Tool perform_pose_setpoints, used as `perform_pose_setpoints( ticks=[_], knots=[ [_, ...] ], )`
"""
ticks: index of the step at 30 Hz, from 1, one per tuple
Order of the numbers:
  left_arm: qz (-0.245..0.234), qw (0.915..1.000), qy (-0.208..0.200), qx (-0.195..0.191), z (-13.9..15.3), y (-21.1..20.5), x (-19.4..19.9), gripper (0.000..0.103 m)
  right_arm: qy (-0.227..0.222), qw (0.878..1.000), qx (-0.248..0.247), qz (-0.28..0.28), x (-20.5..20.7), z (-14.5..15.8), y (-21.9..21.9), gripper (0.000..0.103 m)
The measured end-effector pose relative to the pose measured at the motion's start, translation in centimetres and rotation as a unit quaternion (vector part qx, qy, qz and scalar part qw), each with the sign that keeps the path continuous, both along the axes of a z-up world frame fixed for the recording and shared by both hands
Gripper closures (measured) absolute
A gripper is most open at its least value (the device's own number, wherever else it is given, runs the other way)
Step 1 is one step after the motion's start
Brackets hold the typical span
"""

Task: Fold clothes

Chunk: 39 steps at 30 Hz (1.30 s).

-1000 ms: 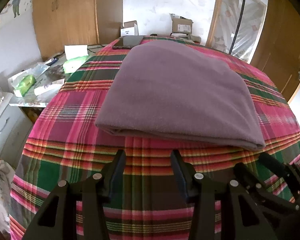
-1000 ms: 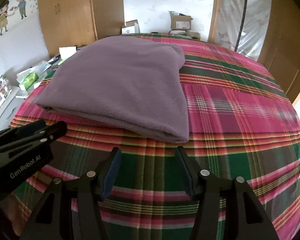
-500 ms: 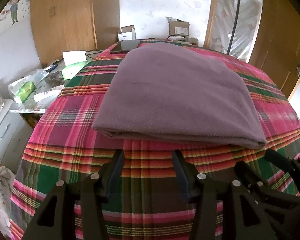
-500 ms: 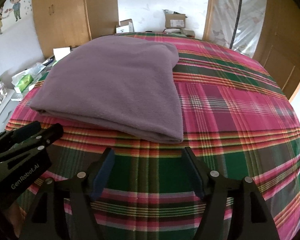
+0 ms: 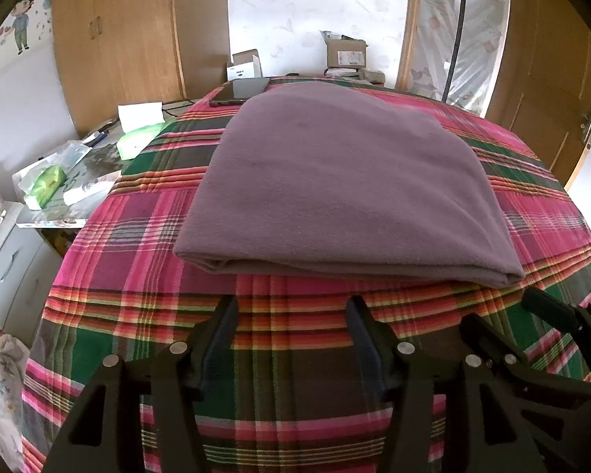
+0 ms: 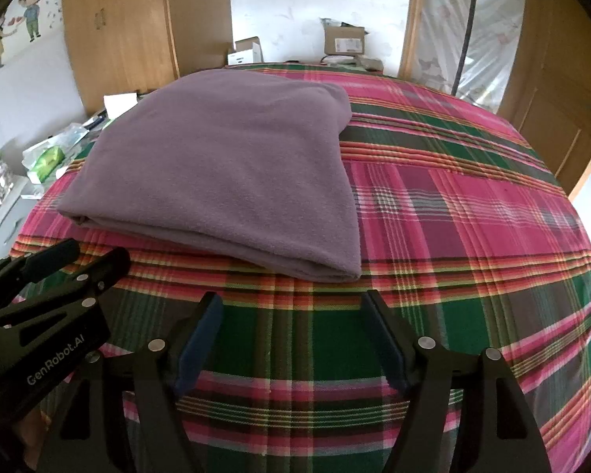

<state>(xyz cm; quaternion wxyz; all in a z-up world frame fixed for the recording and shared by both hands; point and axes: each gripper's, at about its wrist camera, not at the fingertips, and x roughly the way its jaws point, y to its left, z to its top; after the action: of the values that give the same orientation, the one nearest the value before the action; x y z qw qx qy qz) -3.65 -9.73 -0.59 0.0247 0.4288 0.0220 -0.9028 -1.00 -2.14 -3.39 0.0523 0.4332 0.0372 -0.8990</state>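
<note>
With the folded mauve fleece garment (image 5: 342, 193) lying flat on the pink-and-green plaid bedcover (image 6: 472, 205), fold apparently done; left gripper (image 5: 291, 315) and right gripper (image 6: 291, 311) sit just short of its near edge, jaws spread wide, nothing held.

1. Both views are bright with soft daylight; it seems to come from the pale wall (image 5: 315, 12) and the plastic-covered opening (image 5: 465, 39) at the back, which look a little washed out.
2. Shadows are weak: only a thin dark line under the near edge of the folded purple cloth (image 5: 335, 181).
3. The fisheye lens bends the plaid bed cover (image 6: 472, 216) into a dome, and the corners go black.
4. The picture is sharp, with no motion blur.
</note>
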Motion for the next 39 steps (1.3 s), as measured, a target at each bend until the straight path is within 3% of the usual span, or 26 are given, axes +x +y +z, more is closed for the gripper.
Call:
perform_pose_setpoints(
  ticks=[39],
  knots=[
    [-0.005,1.0,-0.001,-0.003,0.01,0.24,0.11,0.042,0.0,1.0,-0.001,-0.001,-0.01,-0.03,0.03,0.029]
  ],
)
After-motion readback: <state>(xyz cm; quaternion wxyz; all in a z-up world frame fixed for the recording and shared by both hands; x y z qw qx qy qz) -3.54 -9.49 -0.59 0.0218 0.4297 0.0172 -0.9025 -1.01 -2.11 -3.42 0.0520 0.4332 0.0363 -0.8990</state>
